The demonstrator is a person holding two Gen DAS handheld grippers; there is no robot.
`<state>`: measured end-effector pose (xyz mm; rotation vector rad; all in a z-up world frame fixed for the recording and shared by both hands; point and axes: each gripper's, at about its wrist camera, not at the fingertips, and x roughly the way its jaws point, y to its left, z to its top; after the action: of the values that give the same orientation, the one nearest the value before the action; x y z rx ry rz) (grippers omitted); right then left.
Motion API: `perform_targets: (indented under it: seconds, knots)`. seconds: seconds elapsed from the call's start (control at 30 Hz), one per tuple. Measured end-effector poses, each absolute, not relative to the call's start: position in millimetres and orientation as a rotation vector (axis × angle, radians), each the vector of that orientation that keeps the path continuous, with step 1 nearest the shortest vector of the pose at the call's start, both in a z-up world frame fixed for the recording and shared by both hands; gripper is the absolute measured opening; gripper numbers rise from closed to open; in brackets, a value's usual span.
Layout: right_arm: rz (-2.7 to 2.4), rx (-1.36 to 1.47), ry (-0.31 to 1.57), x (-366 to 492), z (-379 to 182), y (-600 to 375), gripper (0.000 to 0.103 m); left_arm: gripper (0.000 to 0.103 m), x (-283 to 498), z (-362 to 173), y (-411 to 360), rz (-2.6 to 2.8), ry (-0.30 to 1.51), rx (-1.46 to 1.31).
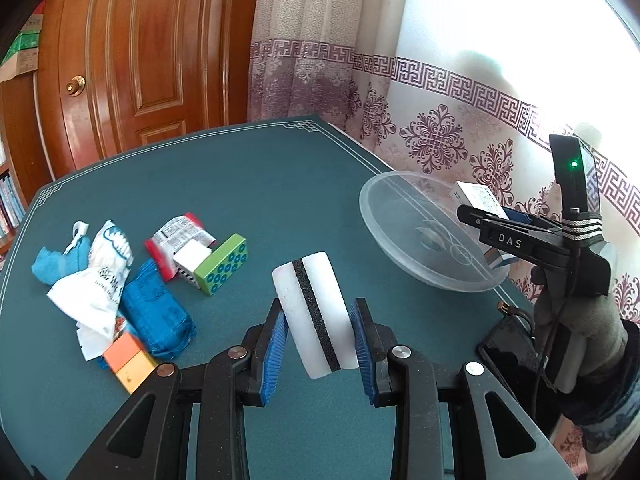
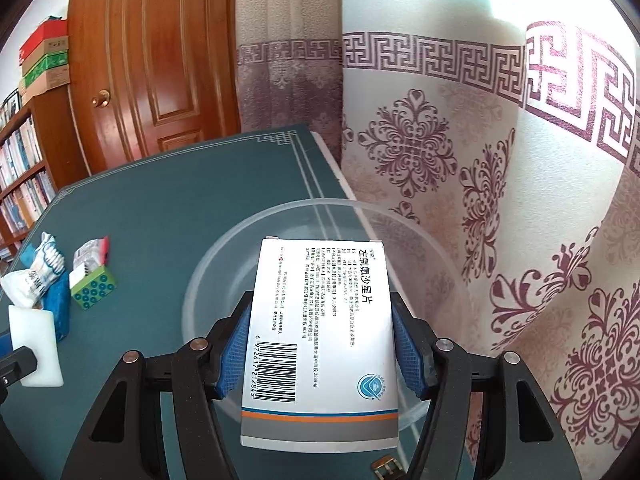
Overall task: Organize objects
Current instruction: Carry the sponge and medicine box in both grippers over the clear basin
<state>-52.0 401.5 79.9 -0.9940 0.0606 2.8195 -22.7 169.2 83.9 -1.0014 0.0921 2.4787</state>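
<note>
Nearest you, the left gripper has its jaws pinching a light, squashy white sponge short of the clear bowl, so squeeze gently; the right gripper clamps a light, crushable medicine box by its long edges over that bowl.

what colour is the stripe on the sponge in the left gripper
Black, down the middle of the white sponge; clearest in the left wrist view.

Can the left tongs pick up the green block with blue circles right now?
Probably not yet: the left tongs are shut on a white sponge with a black stripe. Nothing blocks the near face of the green block with blue circles.
</note>
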Motion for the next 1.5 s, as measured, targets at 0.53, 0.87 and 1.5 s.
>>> perform_targets:
  seconds: [0.53, 0.87, 1.5]
  knots:
    - [2.761, -0.961, 0.067, -65, 62, 446, 0.065, 0.034, -75, 83, 254, 2.336, 0.085, -1.006]
    - [2.801, -0.936, 0.109, -54, 63, 445, 0.065, 0.064, -91, 72, 282, 2.303, 0.06, -0.998]
    - [2.875, -0.909, 0.185, -30, 78, 431, 0.066, 0.102, -74, 72, 251, 2.477, 0.13, -0.988]
